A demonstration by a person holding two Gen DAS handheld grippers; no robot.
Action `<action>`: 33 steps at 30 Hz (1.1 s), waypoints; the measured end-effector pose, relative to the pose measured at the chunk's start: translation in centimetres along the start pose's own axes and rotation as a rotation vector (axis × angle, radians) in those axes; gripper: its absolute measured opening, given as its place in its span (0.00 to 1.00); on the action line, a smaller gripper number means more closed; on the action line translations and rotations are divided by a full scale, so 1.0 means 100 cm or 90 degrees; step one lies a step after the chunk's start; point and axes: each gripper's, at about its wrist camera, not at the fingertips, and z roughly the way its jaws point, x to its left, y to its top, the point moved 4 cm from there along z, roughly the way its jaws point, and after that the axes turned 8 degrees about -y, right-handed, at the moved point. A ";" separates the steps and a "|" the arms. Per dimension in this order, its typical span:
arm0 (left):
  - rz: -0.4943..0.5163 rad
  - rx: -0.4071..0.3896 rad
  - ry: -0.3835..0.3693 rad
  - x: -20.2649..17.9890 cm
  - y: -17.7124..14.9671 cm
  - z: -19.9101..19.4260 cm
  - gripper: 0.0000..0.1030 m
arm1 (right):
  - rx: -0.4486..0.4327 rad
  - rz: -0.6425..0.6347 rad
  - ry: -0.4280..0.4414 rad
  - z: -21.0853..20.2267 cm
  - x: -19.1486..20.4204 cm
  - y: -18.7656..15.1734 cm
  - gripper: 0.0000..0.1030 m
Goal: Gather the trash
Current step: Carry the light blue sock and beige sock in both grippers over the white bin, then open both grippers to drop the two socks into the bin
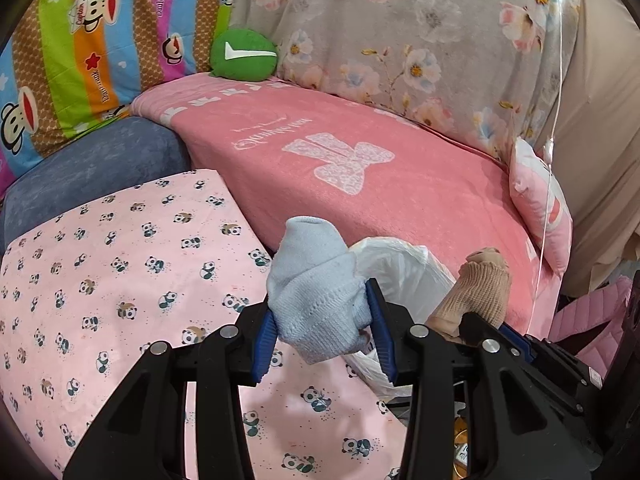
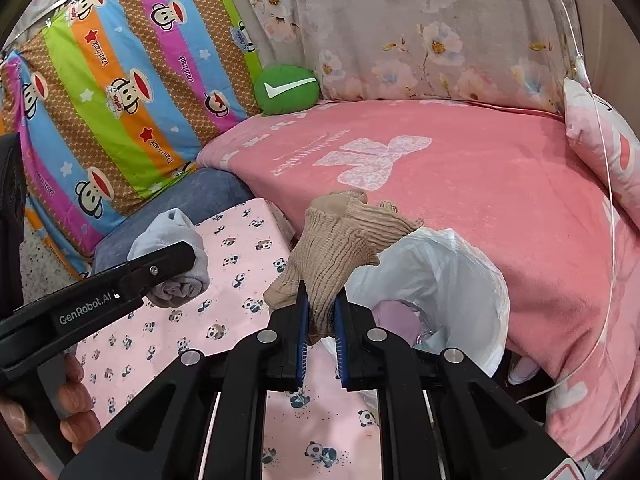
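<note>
Beige sock point(image 2: 340, 240) clamped beside bag rim point(image 2: 460, 248)

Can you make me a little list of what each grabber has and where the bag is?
left gripper: shut on a rolled blue sock
right gripper: shut on a tan sock
white plastic bag: open, just right of the tan sock, in front of the pink blanket
inside the bag: something pale, too hidden to name
under both grippers: panda-print cloth
at the back: green round cushion with a white tick
</note>
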 end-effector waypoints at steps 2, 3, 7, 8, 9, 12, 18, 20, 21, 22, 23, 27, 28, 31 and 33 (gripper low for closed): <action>0.007 0.002 -0.004 -0.004 -0.002 0.001 0.39 | 0.002 0.007 -0.002 0.001 -0.009 -0.003 0.12; 0.010 0.003 -0.005 -0.006 -0.003 0.002 0.39 | 0.004 0.012 -0.003 0.002 -0.014 -0.004 0.12; 0.024 0.009 -0.013 -0.014 -0.004 0.008 0.39 | 0.008 0.026 -0.008 0.005 -0.024 -0.007 0.12; 0.029 0.011 -0.014 -0.016 -0.004 0.010 0.39 | 0.010 0.030 -0.011 0.007 -0.028 -0.008 0.12; 0.034 0.013 -0.015 -0.018 -0.005 0.012 0.39 | 0.012 0.032 -0.013 0.008 -0.030 -0.009 0.12; 0.050 0.020 -0.024 -0.027 -0.004 0.021 0.39 | 0.016 0.043 -0.019 0.012 -0.039 -0.010 0.12; 0.079 0.036 -0.050 -0.045 -0.005 0.042 0.40 | 0.022 0.056 -0.032 0.023 -0.058 -0.013 0.12; 0.082 0.042 -0.056 -0.049 -0.006 0.051 0.40 | 0.024 0.060 -0.036 0.026 -0.065 -0.014 0.12; 0.085 0.046 -0.059 -0.051 -0.006 0.056 0.40 | 0.026 0.062 -0.040 0.028 -0.068 -0.014 0.12; 0.087 0.049 -0.061 -0.053 -0.006 0.059 0.40 | 0.029 0.064 -0.043 0.032 -0.072 -0.014 0.12; 0.090 0.052 -0.063 -0.055 -0.007 0.063 0.40 | 0.030 0.065 -0.045 0.032 -0.073 -0.014 0.12; 0.105 0.059 -0.068 -0.062 -0.008 0.073 0.41 | 0.034 0.072 -0.053 0.040 -0.085 -0.013 0.12; 0.109 0.061 -0.071 -0.065 -0.009 0.075 0.41 | 0.034 0.072 -0.055 0.042 -0.087 -0.012 0.12; 0.120 0.061 -0.073 -0.071 -0.008 0.080 0.41 | 0.036 0.072 -0.058 0.048 -0.092 -0.011 0.12; 0.124 0.063 -0.073 -0.073 -0.008 0.083 0.41 | 0.036 0.072 -0.061 0.050 -0.095 -0.012 0.12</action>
